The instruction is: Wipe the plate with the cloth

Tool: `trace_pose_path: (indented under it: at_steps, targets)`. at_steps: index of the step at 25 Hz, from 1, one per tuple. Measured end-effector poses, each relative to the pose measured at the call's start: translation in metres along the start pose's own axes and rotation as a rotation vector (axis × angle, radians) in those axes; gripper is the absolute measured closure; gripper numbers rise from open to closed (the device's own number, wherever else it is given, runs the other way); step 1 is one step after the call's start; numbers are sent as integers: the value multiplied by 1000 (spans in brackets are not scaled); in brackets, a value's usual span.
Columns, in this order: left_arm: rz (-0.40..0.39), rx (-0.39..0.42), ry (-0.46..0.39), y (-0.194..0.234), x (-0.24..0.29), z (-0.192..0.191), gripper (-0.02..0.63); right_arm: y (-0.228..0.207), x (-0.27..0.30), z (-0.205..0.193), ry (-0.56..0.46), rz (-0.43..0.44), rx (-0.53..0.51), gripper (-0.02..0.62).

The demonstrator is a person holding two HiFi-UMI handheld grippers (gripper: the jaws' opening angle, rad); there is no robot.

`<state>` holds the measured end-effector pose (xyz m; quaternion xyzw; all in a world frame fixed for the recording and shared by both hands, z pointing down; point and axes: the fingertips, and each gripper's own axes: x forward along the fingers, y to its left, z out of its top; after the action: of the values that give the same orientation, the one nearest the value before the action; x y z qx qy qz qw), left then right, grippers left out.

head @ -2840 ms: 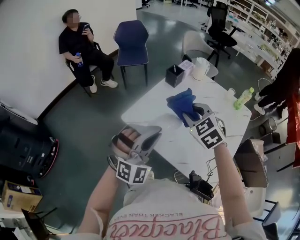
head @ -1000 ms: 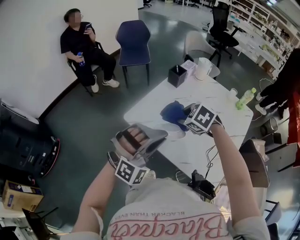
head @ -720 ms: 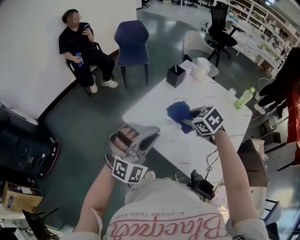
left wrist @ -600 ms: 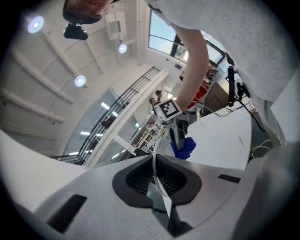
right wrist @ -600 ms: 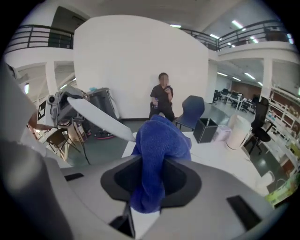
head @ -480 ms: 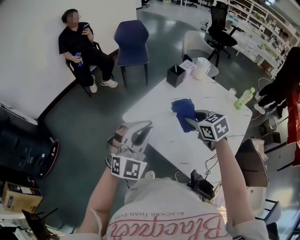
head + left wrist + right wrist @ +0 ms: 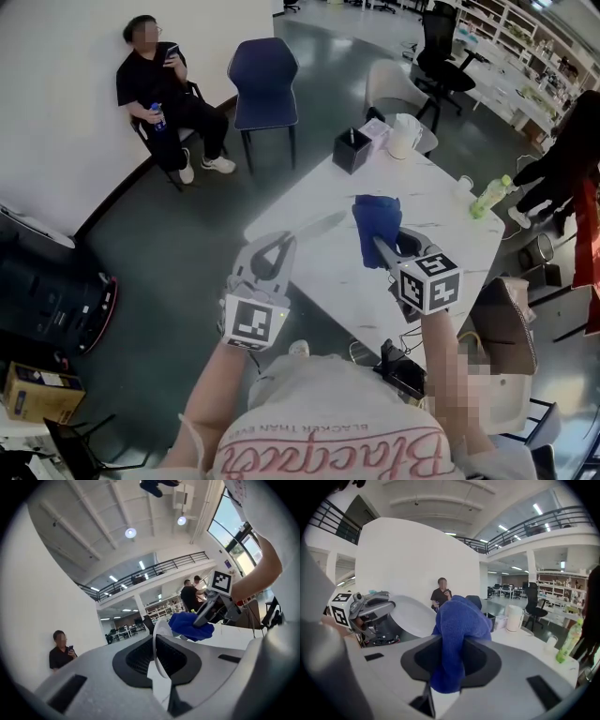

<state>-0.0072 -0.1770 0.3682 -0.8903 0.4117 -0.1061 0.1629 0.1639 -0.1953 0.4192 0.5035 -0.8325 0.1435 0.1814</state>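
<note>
At the table (image 7: 442, 223), left gripper (image 7: 279, 249) pinching plate (image 7: 321, 225), right gripper (image 7: 385, 251) clamping blue cloth (image 7: 377, 216)

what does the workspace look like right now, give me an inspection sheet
surface: white table, marbled top
job's things: plate held on edge in the air; blue cloth bunched up beside it; whether they touch is not clear
clutter: black box and white jug at the table's far end; green bottle near its right edge
grippers: left gripper shut on the plate's rim; right gripper shut on the cloth
cables: black device with a cable on the floor by the table's near edge
surroundings: seated person against the wall, blue chair, black office chair, second person at the right
</note>
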Motion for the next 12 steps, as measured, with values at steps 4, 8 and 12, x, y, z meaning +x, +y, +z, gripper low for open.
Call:
trace_pose_path:
  at_steps: [4, 8, 12]
  targets:
    - [28, -162, 0, 12, 4, -2, 588, 11, -9, 6, -51, 7, 33, 495]
    - [35, -231, -20, 17, 5, 1, 588, 18, -18, 19, -113, -31, 11, 495]
    - [43, -248, -23, 18, 7, 4, 588, 24, -29, 32, -170, -62, -5, 495]
